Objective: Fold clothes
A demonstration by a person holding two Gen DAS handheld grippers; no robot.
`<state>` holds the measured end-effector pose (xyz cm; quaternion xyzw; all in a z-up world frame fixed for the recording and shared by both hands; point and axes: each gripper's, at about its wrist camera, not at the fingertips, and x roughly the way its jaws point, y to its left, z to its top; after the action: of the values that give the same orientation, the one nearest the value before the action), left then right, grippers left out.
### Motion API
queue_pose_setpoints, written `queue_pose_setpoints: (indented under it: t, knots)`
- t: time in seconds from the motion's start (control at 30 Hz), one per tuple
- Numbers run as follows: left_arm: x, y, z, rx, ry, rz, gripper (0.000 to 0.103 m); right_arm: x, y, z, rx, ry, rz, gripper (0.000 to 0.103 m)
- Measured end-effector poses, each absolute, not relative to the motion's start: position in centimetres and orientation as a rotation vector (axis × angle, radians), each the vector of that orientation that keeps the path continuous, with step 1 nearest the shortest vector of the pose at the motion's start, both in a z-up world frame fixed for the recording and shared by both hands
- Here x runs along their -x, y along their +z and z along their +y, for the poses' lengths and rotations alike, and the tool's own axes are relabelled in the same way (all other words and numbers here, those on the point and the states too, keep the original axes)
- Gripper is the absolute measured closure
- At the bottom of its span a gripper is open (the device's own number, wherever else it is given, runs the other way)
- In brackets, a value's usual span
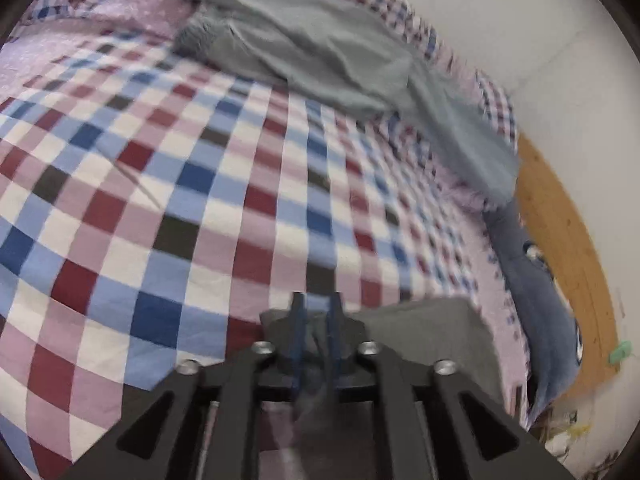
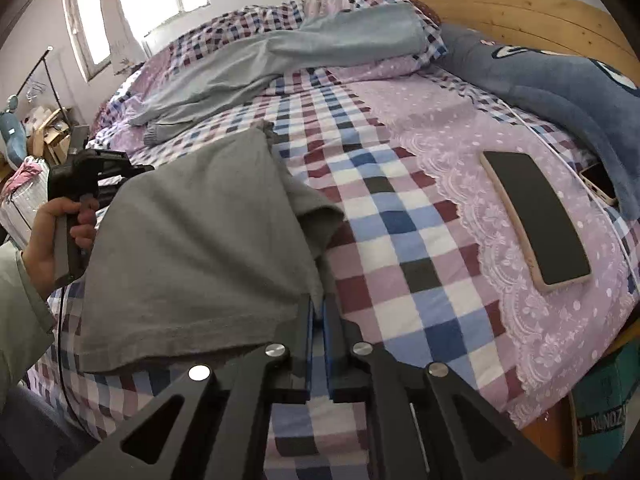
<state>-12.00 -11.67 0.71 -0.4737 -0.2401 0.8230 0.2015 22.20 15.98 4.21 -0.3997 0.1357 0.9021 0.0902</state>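
Grey cotton fills the near ground: we hold the grey garment (image 2: 192,248) at two spots along its near edge, and it lies over the near edge of the checked bedspread (image 2: 400,240).

At six o'clock in the right wrist view, our right gripper (image 2: 318,308) has its blue pads drawn nearly together, pinching the garment's hem where the cloth bunches into folds that fan out from the pinch. We judge this grip is there to anchor one corner so the fabric can be pulled taut. At nine o'clock in that same view a hand (image 2: 60,236) clasps the handle of the other tool, held out past the cloth's far side.

At six o'clock in the left wrist view, the left gripper (image 1: 318,312) stands narrow, with a thin fold of grey cloth caught between its blue pads; the garment spreads off toward four o'clock. Two holds on one edge suggest we mean to lift and lay it flat, or carry that edge over for a fold.

Farther off, a phone (image 2: 536,216) rests face up at three o'clock on the lilac lace-trimmed sheet (image 2: 460,140), clear of the working area. Beyond, toward twelve o'clock, the pale blue-grey trousers (image 2: 256,68) lie crumpled near the pillows, seemingly waiting their turn. A dark blue plush cushion (image 2: 560,84) leans against the wooden headboard (image 2: 520,12) at one o'clock.
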Motion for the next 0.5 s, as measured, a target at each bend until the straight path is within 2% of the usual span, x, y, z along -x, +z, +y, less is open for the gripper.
queue_pose_setpoints:
  t: [0.07,0.1,0.13,0.17,0.2,0.3,0.33,0.5]
  knots:
    - [11.9,0.9,-12.3,1.299,2.267,-0.722,0.058,-22.4,5.3,16.4,1.158,2.688,0.411,0.097]
    - [11.7,1.1,-12.8,1.279,2.258,-0.760,0.044,-22.4,5.9,16.5,1.137,2.693,0.410,0.097]
    - [11.6,1.3,-13.3,1.265,2.260,-0.787,0.036,-22.2,6.6,16.8,1.110,2.705,0.414,0.094]
    - [11.5,1.4,-13.6,1.265,2.278,-0.797,0.034,-21.8,7.2,17.0,1.093,2.721,0.418,0.093]
    - [11.5,1.3,-13.8,1.273,2.294,-0.799,0.033,-21.1,7.8,17.2,1.084,2.738,0.418,0.087]
    - [11.7,0.5,-13.7,1.349,2.334,-0.750,0.033,-18.2,9.5,17.3,1.068,2.800,0.402,0.062]
    - [11.7,0.4,-13.6,1.362,2.339,-0.735,0.033,-16.8,10.0,17.1,1.071,2.825,0.389,0.060]
    - [11.8,0.2,-12.2,1.374,2.354,-0.623,0.033,-7.9,10.7,16.0,1.149,2.904,0.333,0.060]
